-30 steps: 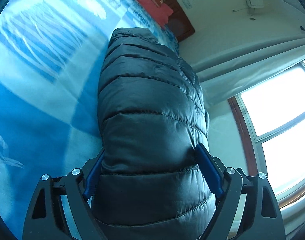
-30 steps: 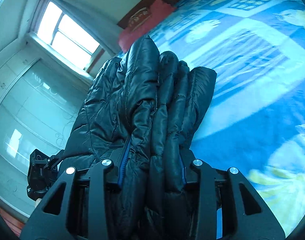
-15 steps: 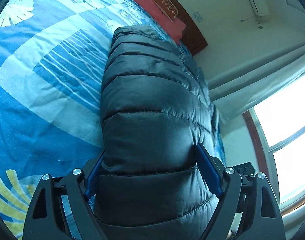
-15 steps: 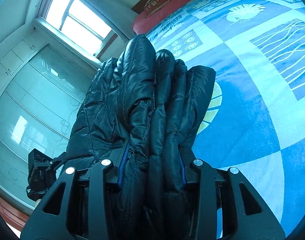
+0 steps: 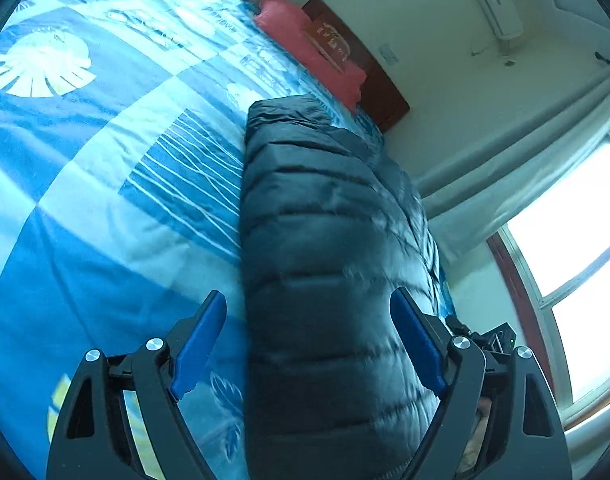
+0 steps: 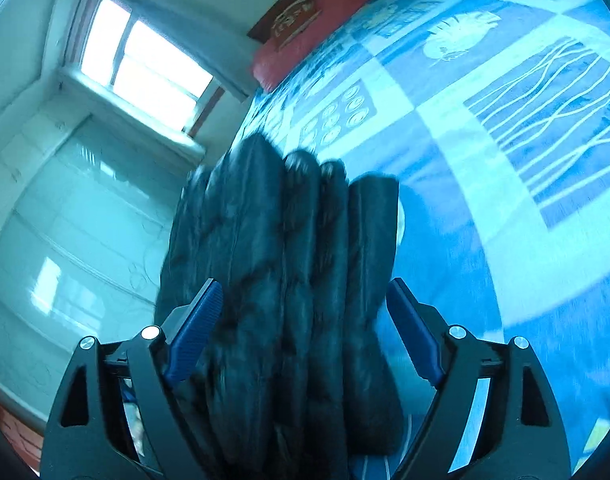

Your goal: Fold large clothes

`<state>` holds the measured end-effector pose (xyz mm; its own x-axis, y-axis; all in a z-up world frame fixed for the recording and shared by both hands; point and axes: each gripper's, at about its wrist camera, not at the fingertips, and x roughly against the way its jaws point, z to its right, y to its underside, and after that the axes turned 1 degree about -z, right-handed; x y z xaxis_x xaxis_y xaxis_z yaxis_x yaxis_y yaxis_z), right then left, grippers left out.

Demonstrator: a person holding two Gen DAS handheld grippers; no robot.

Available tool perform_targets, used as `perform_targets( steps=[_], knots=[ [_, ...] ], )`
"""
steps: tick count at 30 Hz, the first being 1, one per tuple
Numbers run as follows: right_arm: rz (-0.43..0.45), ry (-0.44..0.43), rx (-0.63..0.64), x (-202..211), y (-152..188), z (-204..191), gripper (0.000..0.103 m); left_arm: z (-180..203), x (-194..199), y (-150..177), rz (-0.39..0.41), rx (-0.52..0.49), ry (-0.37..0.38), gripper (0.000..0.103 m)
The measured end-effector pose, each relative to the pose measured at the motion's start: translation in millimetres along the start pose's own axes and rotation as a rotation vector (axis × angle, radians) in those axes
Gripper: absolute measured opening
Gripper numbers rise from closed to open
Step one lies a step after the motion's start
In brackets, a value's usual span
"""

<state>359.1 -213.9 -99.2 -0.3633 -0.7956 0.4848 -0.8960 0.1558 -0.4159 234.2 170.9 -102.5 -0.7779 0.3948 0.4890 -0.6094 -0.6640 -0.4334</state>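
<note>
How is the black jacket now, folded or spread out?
Folded. The jacket shows several padded layers stacked side by side, a compact bundle on the bed.

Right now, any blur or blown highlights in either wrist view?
Right wrist: the puffer jacket is motion-smeared and the window is blown out. Left wrist: the jacket's right side is slightly blurred, the window clipped white, the bedspread sharp. Both show fisheye bending.

Folded black jacket [image 5: 329, 280] on blue-quilted bed [image 5: 105, 200]
</note>
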Motion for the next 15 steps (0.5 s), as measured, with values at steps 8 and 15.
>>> perform_targets(
  steps=[8, 15],
  knots=[
    [-0.086, -0.02, 0.003, -46.6, -17.8, 1.0, 0.089, -17.7, -50.6, -14.3, -0.109, 0.108, 0.119, 0.083],
    [-0.013, 0.015, 0.105, -47.8, -23.9, -14.1, 0.035, -1.1, -66.7, -26.5, -0.113, 0.064, 0.099, 0.082]
  ],
)
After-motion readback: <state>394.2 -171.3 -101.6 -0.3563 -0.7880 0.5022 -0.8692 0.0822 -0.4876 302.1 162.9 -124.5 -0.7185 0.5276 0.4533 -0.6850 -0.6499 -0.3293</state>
